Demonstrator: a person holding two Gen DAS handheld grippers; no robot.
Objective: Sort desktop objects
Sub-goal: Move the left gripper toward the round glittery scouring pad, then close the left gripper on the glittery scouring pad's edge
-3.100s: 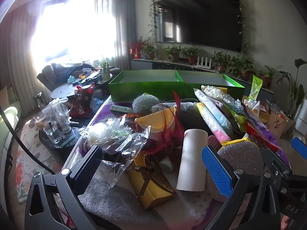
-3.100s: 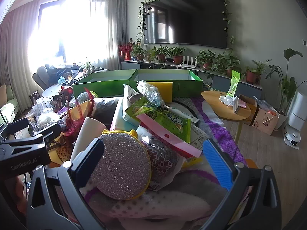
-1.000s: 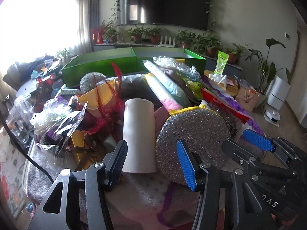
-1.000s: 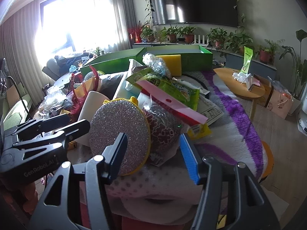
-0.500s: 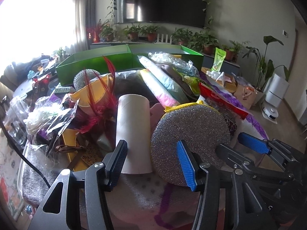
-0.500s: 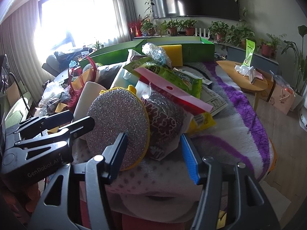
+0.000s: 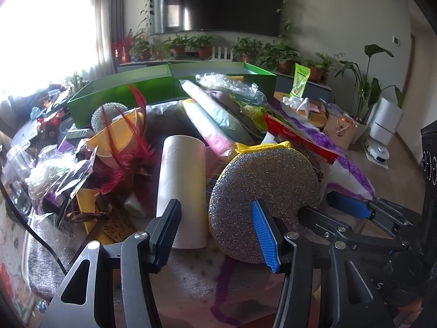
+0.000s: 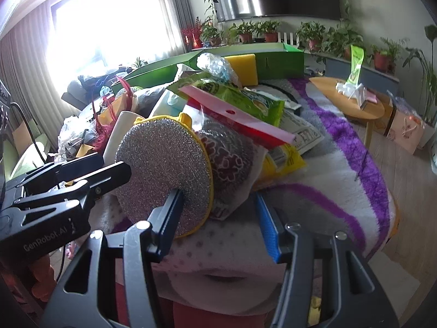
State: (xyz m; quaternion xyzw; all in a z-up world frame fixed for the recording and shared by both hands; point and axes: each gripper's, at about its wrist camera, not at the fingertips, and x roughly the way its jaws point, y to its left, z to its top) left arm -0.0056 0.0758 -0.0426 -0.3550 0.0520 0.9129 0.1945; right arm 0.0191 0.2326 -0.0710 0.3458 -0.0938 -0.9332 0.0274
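The right hand-held gripper [image 8: 217, 220] is held with its jaws apart, one finger at the near face of the scouring pad [image 8: 164, 172] and the other clear of it, so nothing is clamped; this is judged an approach for lifting the pad off the heap. The left hand-held gripper [image 7: 218, 229] is also held apart, empty, with the paper roll [image 7: 181, 191] ahead and the pad beside its blue finger. The pad is propped on edge against a patterned packet [image 8: 232, 158] on the worktop, while the green boxes [image 7: 164, 87], probably the sorting bins, stand well behind.
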